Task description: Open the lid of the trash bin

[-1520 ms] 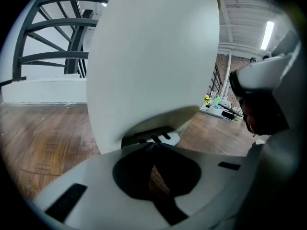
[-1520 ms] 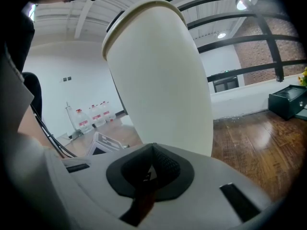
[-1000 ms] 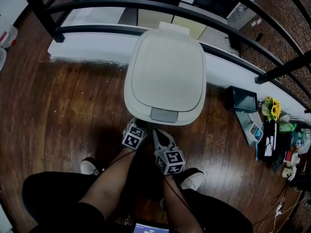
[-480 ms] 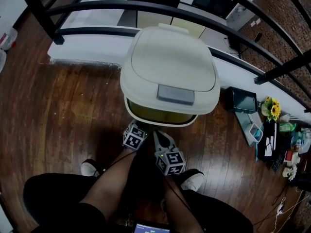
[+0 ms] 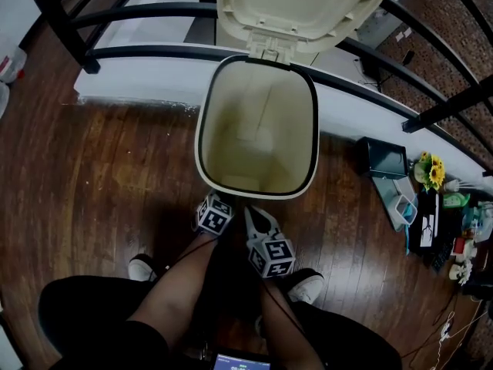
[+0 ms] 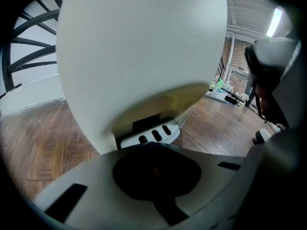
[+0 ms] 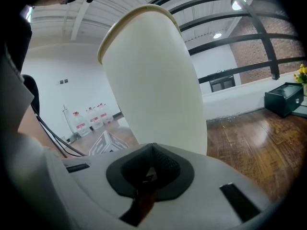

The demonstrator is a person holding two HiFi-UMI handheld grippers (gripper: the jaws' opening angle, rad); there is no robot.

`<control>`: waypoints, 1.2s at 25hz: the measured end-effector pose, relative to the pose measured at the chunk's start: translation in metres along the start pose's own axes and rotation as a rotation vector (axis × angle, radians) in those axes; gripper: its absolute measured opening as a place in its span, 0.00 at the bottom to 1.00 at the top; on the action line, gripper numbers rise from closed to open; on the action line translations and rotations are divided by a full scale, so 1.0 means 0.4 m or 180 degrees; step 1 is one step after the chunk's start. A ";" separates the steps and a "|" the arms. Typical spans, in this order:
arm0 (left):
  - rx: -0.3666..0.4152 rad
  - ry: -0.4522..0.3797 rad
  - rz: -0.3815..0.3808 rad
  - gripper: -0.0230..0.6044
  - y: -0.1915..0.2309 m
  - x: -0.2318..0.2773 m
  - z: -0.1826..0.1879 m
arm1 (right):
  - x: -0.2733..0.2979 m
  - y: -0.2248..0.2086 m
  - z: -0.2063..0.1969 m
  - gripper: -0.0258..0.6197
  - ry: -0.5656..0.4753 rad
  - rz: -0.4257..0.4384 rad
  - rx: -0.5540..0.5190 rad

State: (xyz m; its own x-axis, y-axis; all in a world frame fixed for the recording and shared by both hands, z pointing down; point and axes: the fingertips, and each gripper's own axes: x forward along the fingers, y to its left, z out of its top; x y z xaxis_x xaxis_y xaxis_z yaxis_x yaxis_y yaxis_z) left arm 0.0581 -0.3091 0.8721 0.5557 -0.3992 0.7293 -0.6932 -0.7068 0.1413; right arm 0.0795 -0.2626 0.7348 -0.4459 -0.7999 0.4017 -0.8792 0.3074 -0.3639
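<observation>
The cream trash bin (image 5: 202, 141) stands on the wooden floor, and I look down into its bare inside. Its lid (image 5: 300, 6) is swung up and back on the rear hinge. My left gripper (image 5: 221, 204) is low at the bin's front base, jaws shut with nothing between them. In the left gripper view its tip (image 6: 152, 143) sits right at the white foot pedal (image 6: 149, 135) under the bin wall (image 6: 139, 47). My right gripper (image 5: 251, 216) is beside it, also shut, and points up past the bin's side (image 7: 153, 85) in the right gripper view.
A black railing (image 5: 154, 10) and a white ledge (image 5: 139, 75) run behind the bin. A dark green box (image 5: 387, 159), yellow flowers (image 5: 431, 172) and small clutter lie to the right. The person's legs and shoes (image 5: 142, 266) stand just behind the grippers.
The lid went from flat shut, through half raised, to fully upright. Both grippers stayed almost where they were at the bin's base.
</observation>
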 end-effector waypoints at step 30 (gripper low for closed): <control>-0.0051 0.0076 -0.0033 0.10 -0.002 0.004 0.000 | -0.029 -0.021 0.002 0.07 0.0047 -0.0109 -0.0039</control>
State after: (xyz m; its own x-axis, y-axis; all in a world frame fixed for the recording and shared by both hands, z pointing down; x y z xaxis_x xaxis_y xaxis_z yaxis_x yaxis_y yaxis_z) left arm 0.0595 -0.3091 0.8731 0.5518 -0.3777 0.7435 -0.6949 -0.7012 0.1595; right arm 0.0923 -0.2562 0.7327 -0.4180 -0.8023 0.4262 -0.8959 0.2864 -0.3395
